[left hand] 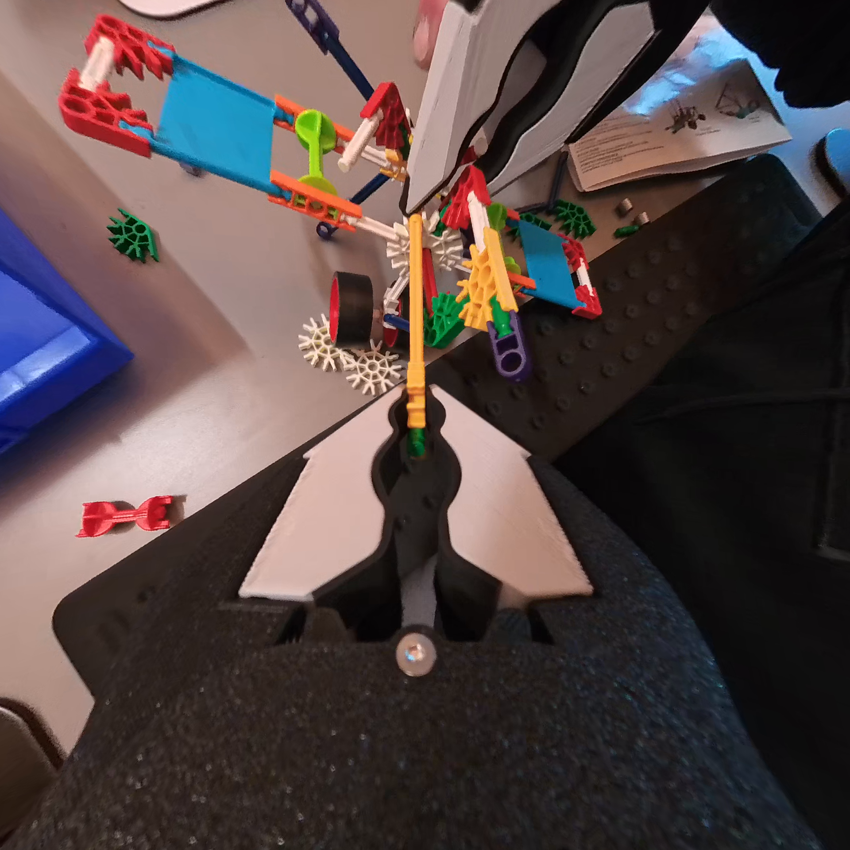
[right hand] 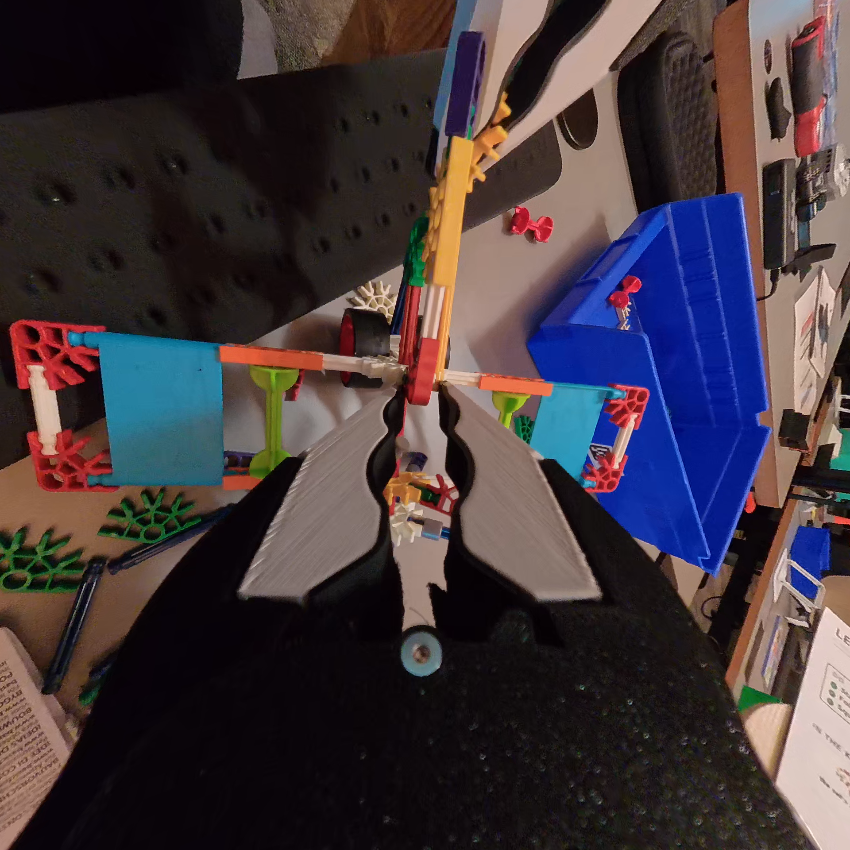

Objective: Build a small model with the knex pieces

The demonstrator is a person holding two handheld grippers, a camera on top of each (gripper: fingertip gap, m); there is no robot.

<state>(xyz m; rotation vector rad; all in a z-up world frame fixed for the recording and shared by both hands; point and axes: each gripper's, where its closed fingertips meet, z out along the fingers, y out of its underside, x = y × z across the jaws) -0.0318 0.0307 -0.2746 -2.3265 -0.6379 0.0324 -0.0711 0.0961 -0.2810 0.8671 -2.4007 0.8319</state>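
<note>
Pinching the near end of a yellow rod (left hand: 415,294), my left gripper (left hand: 417,404) has its fingers closed almost together on it, a green piece tucked behind. The rod runs up into the toy model (left hand: 460,257) of coloured rods and connectors, held above the grey table (left hand: 221,276). My right gripper (right hand: 421,391) is nearly closed on the model's red connector (right hand: 421,372) at the hub, between 2 light-blue panels (right hand: 161,409). A blue bin (right hand: 690,368) sits beside them, and 2 white snowflake connectors (left hand: 349,352) lie under the black wheel (left hand: 352,306).
</note>
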